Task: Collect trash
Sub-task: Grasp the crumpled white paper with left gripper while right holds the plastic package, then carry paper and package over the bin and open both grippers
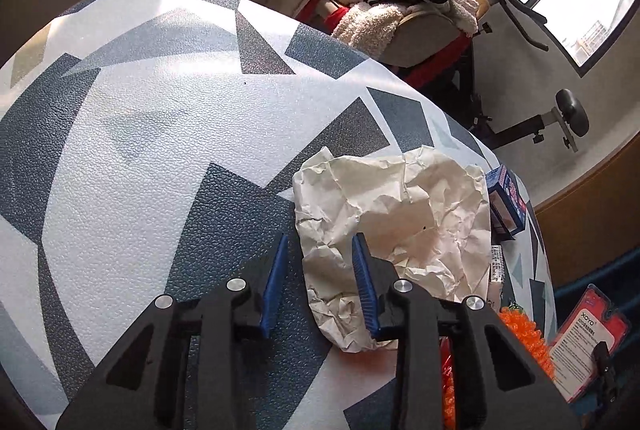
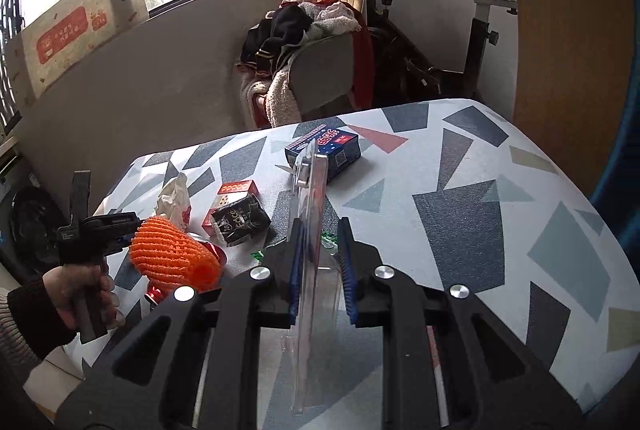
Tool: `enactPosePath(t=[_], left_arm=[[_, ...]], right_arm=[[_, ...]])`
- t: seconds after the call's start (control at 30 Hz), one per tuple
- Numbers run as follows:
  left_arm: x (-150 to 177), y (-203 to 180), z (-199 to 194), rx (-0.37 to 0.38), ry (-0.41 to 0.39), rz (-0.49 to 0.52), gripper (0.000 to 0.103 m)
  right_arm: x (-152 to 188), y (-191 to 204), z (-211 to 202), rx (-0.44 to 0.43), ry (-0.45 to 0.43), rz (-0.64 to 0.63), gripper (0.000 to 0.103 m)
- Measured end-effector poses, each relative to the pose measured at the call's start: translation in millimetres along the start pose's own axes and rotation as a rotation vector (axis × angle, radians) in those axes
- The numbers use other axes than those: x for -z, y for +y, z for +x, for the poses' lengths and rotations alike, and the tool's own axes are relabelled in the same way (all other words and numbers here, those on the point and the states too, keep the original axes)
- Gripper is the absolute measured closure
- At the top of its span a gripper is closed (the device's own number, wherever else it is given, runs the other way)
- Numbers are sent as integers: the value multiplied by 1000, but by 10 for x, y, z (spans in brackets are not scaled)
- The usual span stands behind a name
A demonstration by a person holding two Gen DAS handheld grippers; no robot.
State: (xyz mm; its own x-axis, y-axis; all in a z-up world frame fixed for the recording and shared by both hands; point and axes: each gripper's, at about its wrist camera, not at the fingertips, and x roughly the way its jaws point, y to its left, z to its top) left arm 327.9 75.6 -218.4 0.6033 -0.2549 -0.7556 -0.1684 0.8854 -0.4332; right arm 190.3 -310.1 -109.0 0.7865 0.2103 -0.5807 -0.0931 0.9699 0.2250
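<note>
The left tool (image 1: 320, 282) sits low over the patterned counter (image 1: 160, 149) with its 2 blue pads astride the near edge of a crumpled white paper (image 1: 396, 213). A gap shows between the left pad and the paper, so the jaws look partly open and not yet pressing; whether the right pad touches the sheet cannot be told. The right tool (image 2: 320, 266) is closed on a clear plastic blister pack (image 2: 310, 230), held edge-on and upright above the counter.

Risks, as a judgement: the paper is thin and springy, so the pads may catch only a loose fold, and the sheet could slide out or tear. The blister pack is slick and gripped by a narrow edge; a tilt of the right tool could let it slip.

The left wrist view shows the paper's full spread and the pad positions, plus the blister pack's red printed card (image 1: 584, 342) at the far right. The right wrist view shows only a scrap of that paper, but shows the rest of the trash: an orange foam net (image 2: 176, 254), a black wrapper (image 2: 240, 222), a red carton (image 2: 236, 189) and a blue box (image 2: 328, 149), and the person's hand (image 2: 80, 294) holding the left tool.
</note>
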Motion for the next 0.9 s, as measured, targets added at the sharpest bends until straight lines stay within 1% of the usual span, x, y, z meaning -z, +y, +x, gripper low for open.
enactPosePath(t=[0.03, 0.07, 0.13, 0.27, 0.4, 0.53, 0.67, 0.77, 0.9], left_arm=[[7, 7, -3, 5, 6, 5, 84], [20, 11, -35, 5, -4, 17, 87], [48, -24, -144, -23, -32, 85, 90], [156, -121, -476, -41, -91, 236, 91], [287, -174, -859, -51, -129, 336, 91], [454, -178, -1207, -64, -150, 380, 91], [611, -169, -1493, -68, -158, 389, 91], [789, -212, -1688, -47, -167, 421, 91], [1132, -315, -1893, -23, -169, 497, 91]], right_arm=[[12, 16, -11, 5, 0, -4, 83], [16, 23, -18, 9, 1, -5, 83], [25, 27, -31, 11, 2, -5, 83], [41, 51, -74, 9, 4, 3, 83], [61, 102, -149, 3, 0, 18, 83], [99, 176, -222, -5, 3, 16, 83], [157, 254, -311, -16, 6, 17, 83], [201, 310, -405, -29, 5, 19, 83], [277, 373, -539, -39, 4, 20, 83]])
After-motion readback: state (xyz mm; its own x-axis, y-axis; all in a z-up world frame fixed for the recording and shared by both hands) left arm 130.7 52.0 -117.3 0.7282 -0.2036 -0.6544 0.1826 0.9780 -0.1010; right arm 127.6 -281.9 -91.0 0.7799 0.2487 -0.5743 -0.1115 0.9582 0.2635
